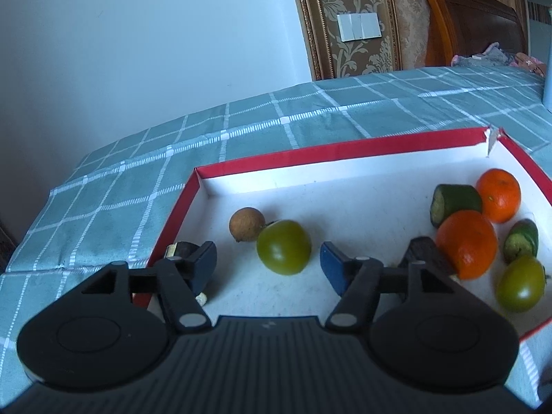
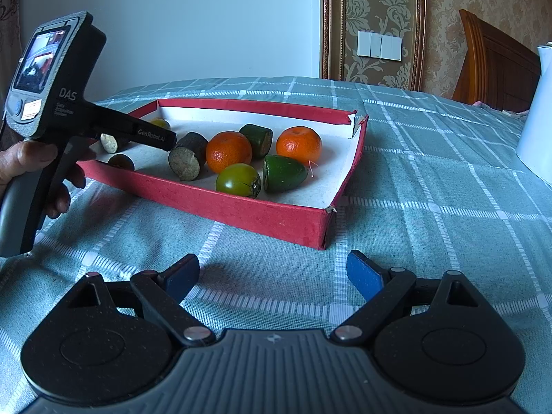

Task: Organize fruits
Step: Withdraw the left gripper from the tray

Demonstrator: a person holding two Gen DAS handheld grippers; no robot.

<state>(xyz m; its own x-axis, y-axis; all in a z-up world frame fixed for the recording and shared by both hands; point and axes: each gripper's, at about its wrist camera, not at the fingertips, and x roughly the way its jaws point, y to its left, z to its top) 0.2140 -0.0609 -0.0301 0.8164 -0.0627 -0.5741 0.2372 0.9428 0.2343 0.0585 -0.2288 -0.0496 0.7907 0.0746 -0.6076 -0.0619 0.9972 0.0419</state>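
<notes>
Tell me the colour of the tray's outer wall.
Red, with a white inside. The tray shows it best in the right wrist view.

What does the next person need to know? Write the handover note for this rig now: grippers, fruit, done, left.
Left gripper: open, inside the red tray, holding nothing; a green tomato lies just ahead between its fingers, untouched.
Right gripper: open, empty, over the checked tablecloth outside the tray's near wall.
In the tray: two oranges, a second green tomato, green cut pieces, dark cut pieces, a small brown round fruit.
Done: all visible fruit sits in the tray.
Left: probably grouping like with like; nothing is sorted yet.
</notes>
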